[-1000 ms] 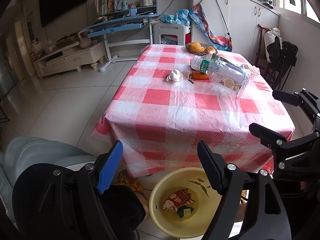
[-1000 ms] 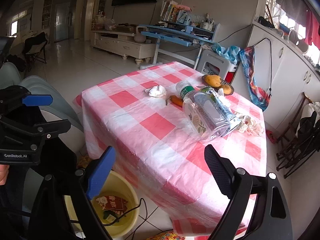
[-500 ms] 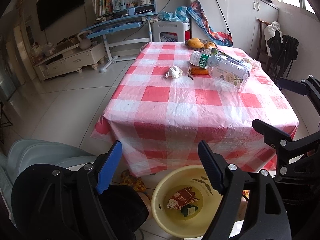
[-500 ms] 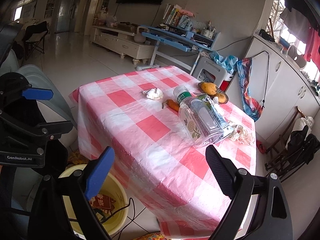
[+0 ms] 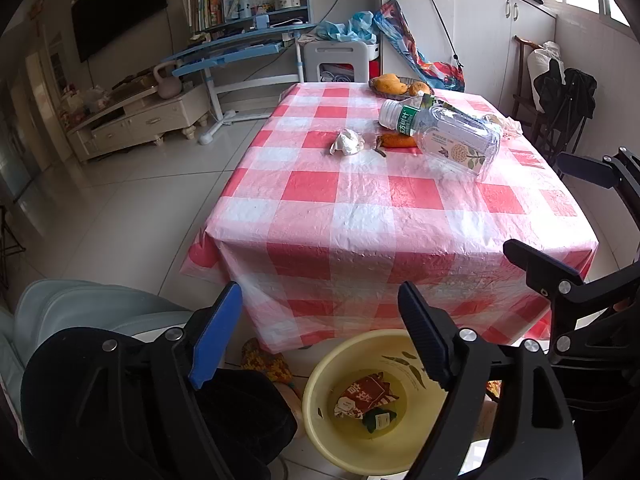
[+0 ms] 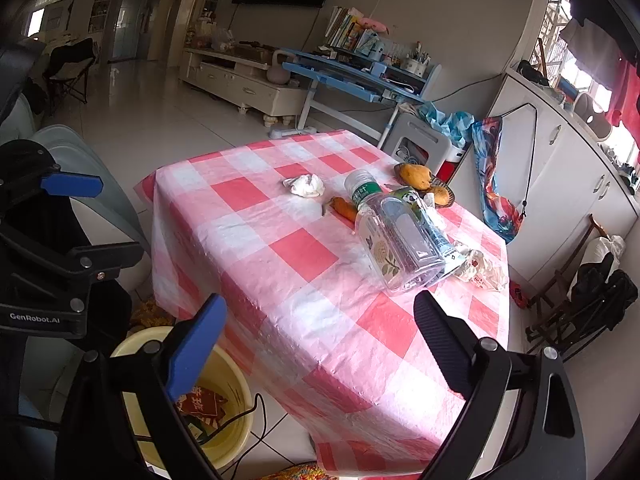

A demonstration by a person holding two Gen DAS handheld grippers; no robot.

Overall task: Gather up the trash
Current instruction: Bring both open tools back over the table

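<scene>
On the red-and-white checked table (image 5: pixel 360 216) lie a clear plastic bottle (image 5: pixel 444 136) (image 6: pixel 396 236) on its side, a crumpled white tissue (image 5: pixel 347 142) (image 6: pixel 306 186), an orange peel piece (image 5: pixel 396 141) (image 6: pixel 344 207) and a crumpled wrapper (image 6: pixel 480 268). A yellow bucket (image 5: pixel 320 384) (image 6: pixel 236 436) on the floor by the near table edge holds a red wrapper (image 5: pixel 366 392). My left gripper (image 5: pixel 320 292) (image 6: pixel 108 218) hangs above the bucket, its jaws opening and empty. My right gripper (image 6: pixel 320 302) (image 5: pixel 536 204) is open and empty over the near table corner.
A plate of yellow fruit (image 5: pixel 394 84) (image 6: pixel 416 176) sits at the table's far edge. A grey chair (image 5: pixel 80 304) stands left of the bucket. A dark folding chair (image 5: pixel 568 92) and white cabinets (image 6: pixel 560 168) flank the right side. A cable (image 6: pixel 256 412) crosses the bucket.
The right wrist view has rolled slightly. The bottle, tissue and peel lie where they were, and both grippers stay empty near the table's front.
</scene>
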